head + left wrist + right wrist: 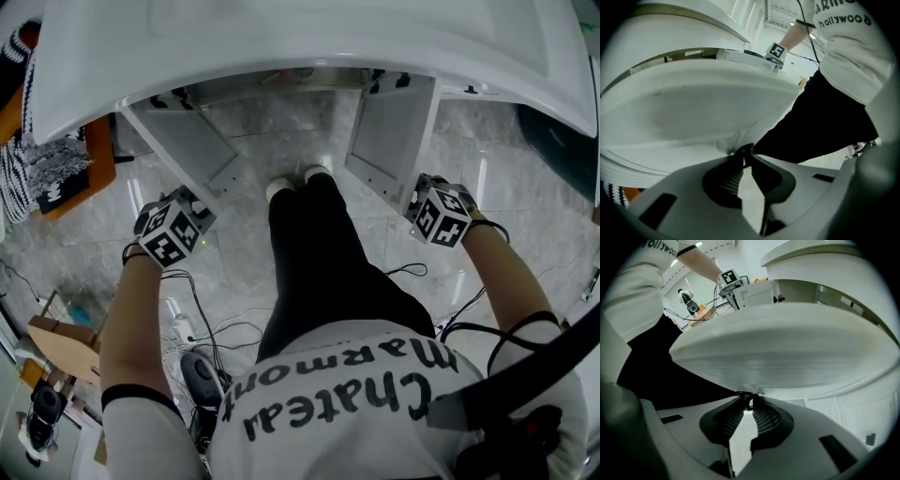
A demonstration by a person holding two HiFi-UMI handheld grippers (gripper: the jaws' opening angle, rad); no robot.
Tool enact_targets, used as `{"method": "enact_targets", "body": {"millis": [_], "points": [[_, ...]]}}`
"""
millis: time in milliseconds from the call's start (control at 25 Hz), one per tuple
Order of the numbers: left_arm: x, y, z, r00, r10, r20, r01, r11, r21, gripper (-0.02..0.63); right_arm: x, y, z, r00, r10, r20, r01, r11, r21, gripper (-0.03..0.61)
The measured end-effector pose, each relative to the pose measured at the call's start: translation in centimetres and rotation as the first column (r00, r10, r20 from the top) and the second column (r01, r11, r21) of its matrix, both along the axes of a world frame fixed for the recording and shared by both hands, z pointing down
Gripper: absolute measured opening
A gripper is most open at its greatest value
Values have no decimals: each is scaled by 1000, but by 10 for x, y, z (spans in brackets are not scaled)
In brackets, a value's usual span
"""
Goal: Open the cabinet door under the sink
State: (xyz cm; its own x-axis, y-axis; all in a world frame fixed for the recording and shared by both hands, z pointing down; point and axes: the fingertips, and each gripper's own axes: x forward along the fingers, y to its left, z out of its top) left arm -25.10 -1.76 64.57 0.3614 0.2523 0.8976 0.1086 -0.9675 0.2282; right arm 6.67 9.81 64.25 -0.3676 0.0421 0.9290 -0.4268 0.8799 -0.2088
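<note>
Cabinet doors (187, 150) open, left gripper (746, 154) and right gripper (749, 399) clamped on their edges.

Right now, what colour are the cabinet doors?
White; cabinet doors show best in head view.

white shoes (279, 188) on marble floor (525, 234) | striped cloth (37, 169) far left of shoes | cables (202, 319) lower left of shoes | cardboard box (66, 347) beyond them

You've got two flat white cabinet doors under the sink (281, 42), both swung wide open. Left door (178, 150) and right door (392, 136) splay outward, free edges nearest you.
</note>
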Motion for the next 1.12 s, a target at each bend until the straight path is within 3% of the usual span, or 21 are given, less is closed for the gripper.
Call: {"method": "enact_targets", "body": {"millis": [1120], "points": [[-97,1,2,973,102,205,-97,995,-35,41,51,24,4,977,-160,-139,152,986,-66,61]]}}
